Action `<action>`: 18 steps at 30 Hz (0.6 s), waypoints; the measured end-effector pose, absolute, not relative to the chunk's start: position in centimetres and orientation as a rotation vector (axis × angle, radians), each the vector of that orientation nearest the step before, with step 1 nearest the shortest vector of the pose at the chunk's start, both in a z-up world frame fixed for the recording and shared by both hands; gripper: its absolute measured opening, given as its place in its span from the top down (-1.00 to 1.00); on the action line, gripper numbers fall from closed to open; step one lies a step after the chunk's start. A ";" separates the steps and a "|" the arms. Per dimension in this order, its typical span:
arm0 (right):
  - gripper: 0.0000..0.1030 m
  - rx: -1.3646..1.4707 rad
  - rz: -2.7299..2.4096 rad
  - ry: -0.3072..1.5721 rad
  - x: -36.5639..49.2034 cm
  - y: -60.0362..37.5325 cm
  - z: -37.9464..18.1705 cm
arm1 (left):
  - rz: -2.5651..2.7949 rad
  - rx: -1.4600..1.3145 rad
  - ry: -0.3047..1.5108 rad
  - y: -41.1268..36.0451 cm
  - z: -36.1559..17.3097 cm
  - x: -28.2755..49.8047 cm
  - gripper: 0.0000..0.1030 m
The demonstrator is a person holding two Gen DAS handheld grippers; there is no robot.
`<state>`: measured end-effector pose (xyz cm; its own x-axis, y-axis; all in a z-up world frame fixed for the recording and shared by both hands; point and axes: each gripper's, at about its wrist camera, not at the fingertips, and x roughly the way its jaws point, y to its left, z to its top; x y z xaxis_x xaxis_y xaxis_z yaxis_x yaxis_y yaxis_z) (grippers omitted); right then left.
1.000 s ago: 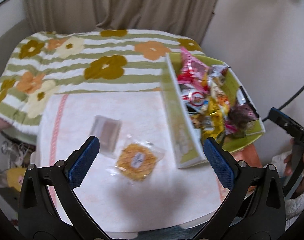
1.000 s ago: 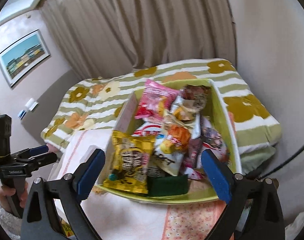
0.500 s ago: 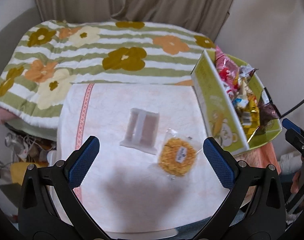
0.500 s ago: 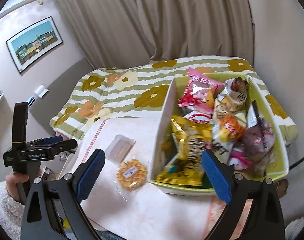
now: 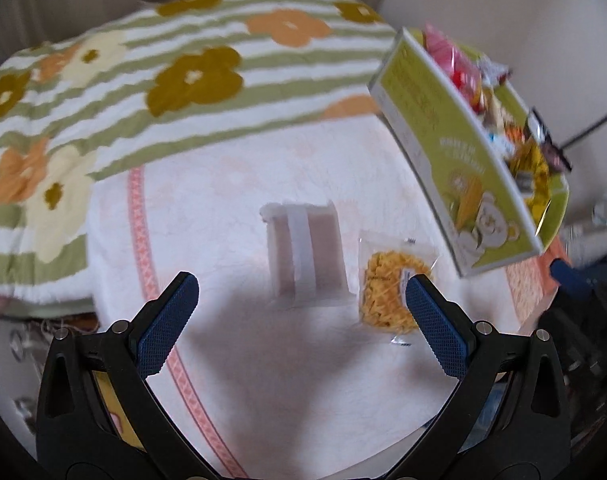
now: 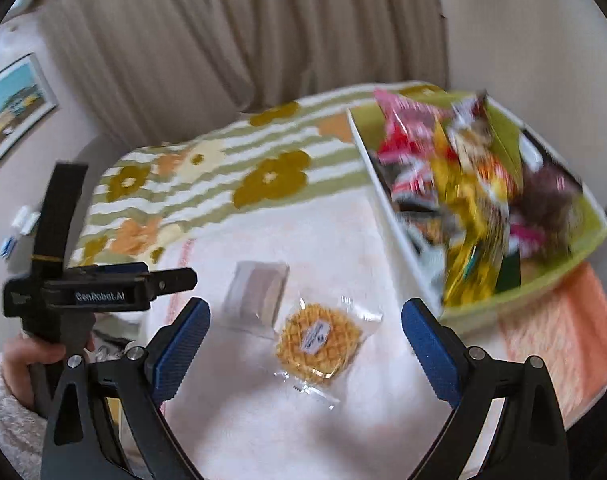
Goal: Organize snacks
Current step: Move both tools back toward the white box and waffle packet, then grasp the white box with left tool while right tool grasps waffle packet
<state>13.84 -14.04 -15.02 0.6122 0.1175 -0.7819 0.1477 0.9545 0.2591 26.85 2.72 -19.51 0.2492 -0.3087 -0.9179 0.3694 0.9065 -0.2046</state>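
Table surface (image 6: pixel 263 420) covered by pale cloth. On it: wrapped waffle (image 6: pixel 318 339), clear-wrapped brown bar (image 6: pixel 259 294) just beside, green snack box (image 5: pixel 443 152) at right edge.

A floral striped blanket (image 5: pixel 183 80), beige curtain (image 6: pixel 243 32), framed picture (image 6: pixel 11 100).

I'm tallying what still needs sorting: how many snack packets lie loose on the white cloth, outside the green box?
2. A round waffle in clear wrap lies nearest the green box; a brown bar in a clear packet lies just beside it, farther from the box. None looks hidden.
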 end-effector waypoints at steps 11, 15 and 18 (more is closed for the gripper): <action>-0.85 0.392 -0.213 1.110 17.2 -11.7 -24.5 | -0.560 0.136 1.345 -1.2 -26.4 30.9 -0.94; -0.86 0.406 -0.237 1.128 18.3 -11.4 -26.2 | -0.542 0.178 1.349 -2.4 -28.0 31.3 -0.92; -0.86 0.425 -0.238 1.140 18.7 -11.2 -27.0 | -0.521 0.224 1.354 -2.8 -29.0 31.5 -0.80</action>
<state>18.70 -11.21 -27.04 0.4045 0.0311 -0.9140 0.3944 0.8958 0.2050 31.46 -2.82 -28.97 0.1233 -0.2267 -0.9661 0.4795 0.8659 -0.1420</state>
